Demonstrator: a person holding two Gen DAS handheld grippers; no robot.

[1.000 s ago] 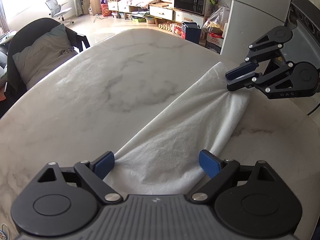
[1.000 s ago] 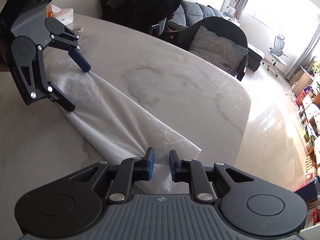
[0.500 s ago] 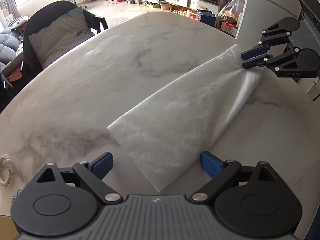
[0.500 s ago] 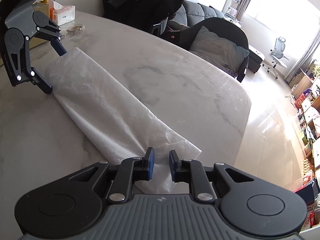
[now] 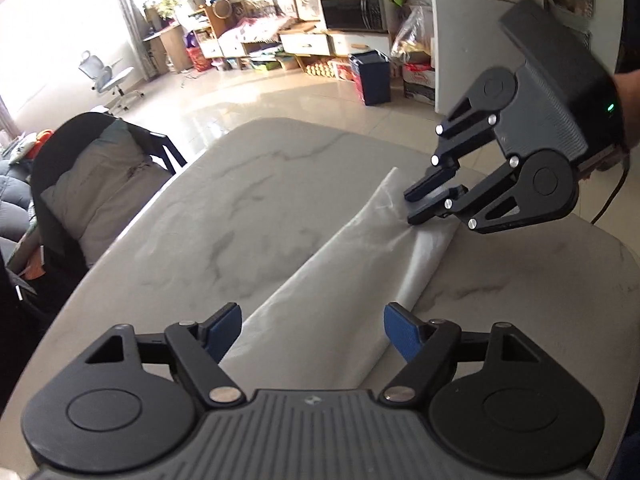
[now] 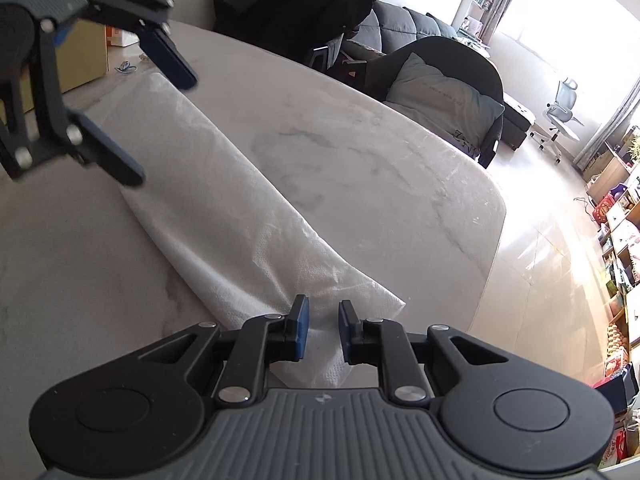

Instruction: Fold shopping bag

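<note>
Bag (image 5: 348,264): white, crinkly shopping bag lying flat as a long narrow strip on the marble-pattern bench (image 5: 248,216). In the left wrist view it runs from lower centre up to centre right; in the right wrist view (image 6: 224,200) from lower centre up to upper left.

Left gripper (image 5: 313,330): jaws spread wide, straddling the near end of the bag, blue pads on either side with the strip between them. Whether the pads touch the fabric, cannot tell. In the right wrist view the same gripper (image 6: 160,116) sits upper left, jaws wide apart over the far end of the strip.

Right gripper (image 6: 323,328): jaws nearly together with a narrow gap left, bag end lying under and between the pads. In the left wrist view it (image 5: 430,200) is at centre right, pads close, and the fabric gathers into creases right at the tips, so it reads as pinching the bag end. A hand (image 5: 628,120) shows at the right edge behind it; green LED lit on the gripper body.

Writing: nothing legible on bag or grippers.

Surroundings: dark chair with grey cushion (image 5: 96,196) at left, microwave (image 5: 354,12) on a low unit at the top, white office chair (image 6: 562,116) at right.
</note>
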